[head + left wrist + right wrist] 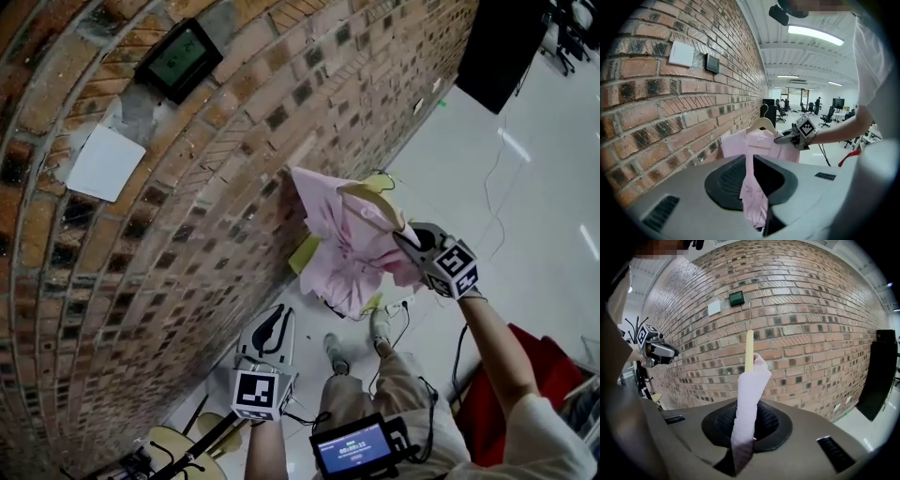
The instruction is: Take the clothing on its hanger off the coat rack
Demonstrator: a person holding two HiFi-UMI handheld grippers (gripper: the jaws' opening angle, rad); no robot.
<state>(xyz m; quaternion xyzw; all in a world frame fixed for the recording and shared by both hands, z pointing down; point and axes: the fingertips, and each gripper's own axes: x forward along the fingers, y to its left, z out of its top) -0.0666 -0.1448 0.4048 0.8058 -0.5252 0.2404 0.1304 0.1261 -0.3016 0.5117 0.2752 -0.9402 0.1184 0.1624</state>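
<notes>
shirt is off the rack: move both tongs as one

the pink shirt [352, 248] on its wooden hanger [370, 192] hangs in the air beside the brick wall [141, 262]. it is well apart from the coat rack [192, 450], which stands low at the left in the head view. the hook [750, 315] of the hanger points up and touches nothing. so i judge that the lifting off is done and the step now is to bring the garment away.

the right tongs [405, 242] are pressed together on the shoulder of the shirt, just under the hanger's arm. the left tongs [275, 319] pinch a lower fold of the same shirt.

to do it well, move both hands together, so that the cloth between them is not pulled tight. hold the hanger about level, or the shirt could slide off. do not loosen the right pinch, since it seems to carry the weight. lead the hook away from the wall.
</notes>
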